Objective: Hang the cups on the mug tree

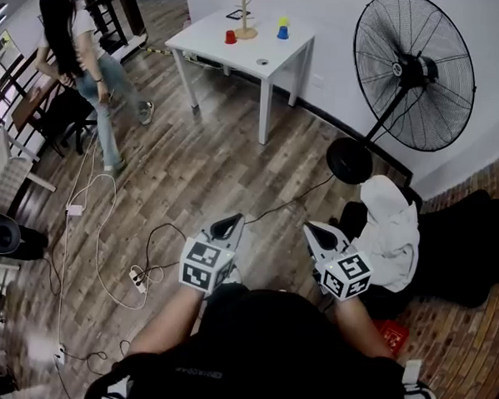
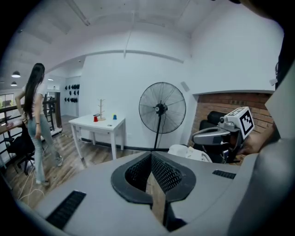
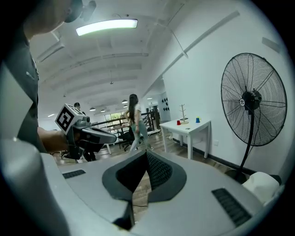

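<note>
Head view has the mug tree (image 1: pixel 243 15) upright, post vertical, on the white bench (image 1: pixel 266 49) far ahead of both grippers, with a red cup (image 1: pixel 230 37) and a blue cup (image 1: pixel 282 32) standing beside it. The left gripper (image 1: pixel 230 225) and right gripper (image 1: pixel 316 231) have jaws together, empty. A power strip (image 1: pixel 137 278) on the floor shows only here, the ceiling light (image 3: pixel 107 26) only in the right gripper view.

Far ahead: table (image 1: pixel 204 35). On it: tree (image 1: pixel 244 15) toward the back, left cup (image 1: pixel 230 37) just beside it, right cup (image 1: pixel 282 31) apart on the other side. Right of table, by wall: fan (image 1: pixel 414 74). Left of table: person (image 1: pixel 82 56). Nearest, side by side: left gripper (image 1: pixel 231 224), right gripper (image 1: pixel 314 232). On floor, left of these: cables (image 1: pixel 106 229). Right of these: cloth (image 1: pixel 390 227).
</note>
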`<state>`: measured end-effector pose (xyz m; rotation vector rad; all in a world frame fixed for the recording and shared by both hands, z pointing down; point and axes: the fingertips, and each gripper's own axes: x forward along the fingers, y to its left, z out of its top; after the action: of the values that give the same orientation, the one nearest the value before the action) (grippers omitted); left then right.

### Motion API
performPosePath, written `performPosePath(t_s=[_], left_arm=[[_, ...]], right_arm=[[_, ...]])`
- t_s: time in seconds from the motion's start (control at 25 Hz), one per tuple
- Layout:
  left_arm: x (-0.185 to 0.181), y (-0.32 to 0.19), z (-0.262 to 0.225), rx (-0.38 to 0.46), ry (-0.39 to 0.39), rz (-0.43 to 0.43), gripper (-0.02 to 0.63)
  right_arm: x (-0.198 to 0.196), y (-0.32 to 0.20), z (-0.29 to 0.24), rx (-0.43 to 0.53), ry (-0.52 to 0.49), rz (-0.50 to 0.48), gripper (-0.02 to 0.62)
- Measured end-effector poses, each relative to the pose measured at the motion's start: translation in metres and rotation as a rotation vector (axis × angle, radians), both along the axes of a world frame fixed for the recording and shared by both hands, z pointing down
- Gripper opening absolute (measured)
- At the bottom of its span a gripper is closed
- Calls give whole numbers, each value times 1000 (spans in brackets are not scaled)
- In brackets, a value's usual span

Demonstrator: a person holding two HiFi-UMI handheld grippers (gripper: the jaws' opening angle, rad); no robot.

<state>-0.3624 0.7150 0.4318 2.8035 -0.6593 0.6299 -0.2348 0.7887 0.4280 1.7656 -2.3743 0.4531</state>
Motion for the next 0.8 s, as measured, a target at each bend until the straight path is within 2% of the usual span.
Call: performPosePath(t_s=[0.2,0.44,0.8], left_arm=[[-5,-12,5,-12,-4,26,15],[-23,-36,16,-39,-11,36,15],[-62,-88,16,-15,-12,62,15]], right_arm=[[-15,-12,-1,1,-32,-8,6],[-40,-39,7,-18,-17,-23,6],[-72,-80,10,-24,-24,39,6]])
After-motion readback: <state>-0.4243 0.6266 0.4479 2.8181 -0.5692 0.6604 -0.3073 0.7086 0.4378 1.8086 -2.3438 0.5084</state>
